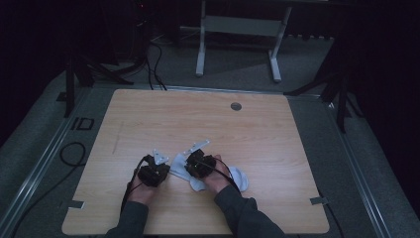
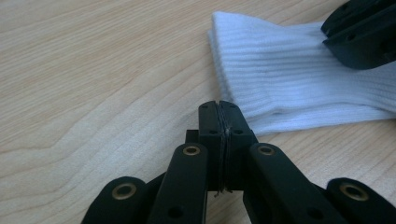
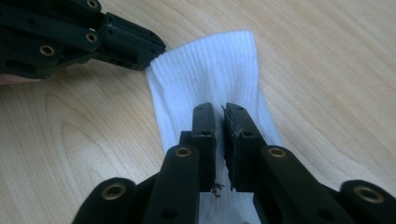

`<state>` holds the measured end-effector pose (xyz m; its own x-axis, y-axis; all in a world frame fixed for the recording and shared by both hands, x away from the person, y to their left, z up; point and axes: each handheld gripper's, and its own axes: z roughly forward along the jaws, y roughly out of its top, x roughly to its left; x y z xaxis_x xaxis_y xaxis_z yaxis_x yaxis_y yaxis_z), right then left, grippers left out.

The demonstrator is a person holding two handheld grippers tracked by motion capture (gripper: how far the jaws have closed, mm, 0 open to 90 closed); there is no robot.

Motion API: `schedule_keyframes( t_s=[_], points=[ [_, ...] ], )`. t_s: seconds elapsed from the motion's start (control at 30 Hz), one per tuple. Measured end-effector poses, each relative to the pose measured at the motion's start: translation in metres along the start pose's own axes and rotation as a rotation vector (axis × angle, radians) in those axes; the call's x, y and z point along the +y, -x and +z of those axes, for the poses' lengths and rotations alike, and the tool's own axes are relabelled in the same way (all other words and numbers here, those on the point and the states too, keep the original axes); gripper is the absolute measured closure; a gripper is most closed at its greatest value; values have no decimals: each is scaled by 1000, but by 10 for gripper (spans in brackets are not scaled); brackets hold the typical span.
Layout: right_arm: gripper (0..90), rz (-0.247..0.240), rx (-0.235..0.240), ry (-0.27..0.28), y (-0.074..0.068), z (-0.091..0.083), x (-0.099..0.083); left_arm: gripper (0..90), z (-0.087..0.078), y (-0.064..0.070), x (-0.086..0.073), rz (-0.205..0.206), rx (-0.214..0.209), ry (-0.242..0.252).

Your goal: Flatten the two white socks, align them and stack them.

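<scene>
High view: big wooden table [image 1: 148, 119], white sock [image 1: 236, 177] lying flat near the front edge, between both hands. Looks like the start of folding or straightening it. Right gripper [image 3: 220, 119] over the sock, jaws nearly closed, nothing pinched. Left gripper [image 2: 219, 116] clenched empty, just beside the cuff. Next: open up, grab the cuff. Nothing in the way; small round hole [image 1: 236, 106] far off.

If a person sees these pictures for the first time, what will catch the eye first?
Probably the white ribbed sock, lying flat near the front edge of the pale wooden table in a dark room. The right gripper stands over the sock's leg with its jaws nearly together, and the left gripper is shut, its tips at the cuff's edge.
</scene>
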<state>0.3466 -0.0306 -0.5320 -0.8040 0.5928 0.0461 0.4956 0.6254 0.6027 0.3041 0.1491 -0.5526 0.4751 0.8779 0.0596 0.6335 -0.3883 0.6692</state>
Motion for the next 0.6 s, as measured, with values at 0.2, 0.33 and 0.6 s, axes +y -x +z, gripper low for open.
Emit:
schedule_keyframes(
  t_s=[0.2,0.33,0.6],
  points=[
    [838,23,15,-4,2,4,-1,885,-11,7,7,27,-30,94],
    [827,19,14,-9,2,6,-1,877,-1,14,13,61,-27,69],
    [757,8,24,4,3,-2,-5,882,8,16,12,56,-38,28]
  ],
)
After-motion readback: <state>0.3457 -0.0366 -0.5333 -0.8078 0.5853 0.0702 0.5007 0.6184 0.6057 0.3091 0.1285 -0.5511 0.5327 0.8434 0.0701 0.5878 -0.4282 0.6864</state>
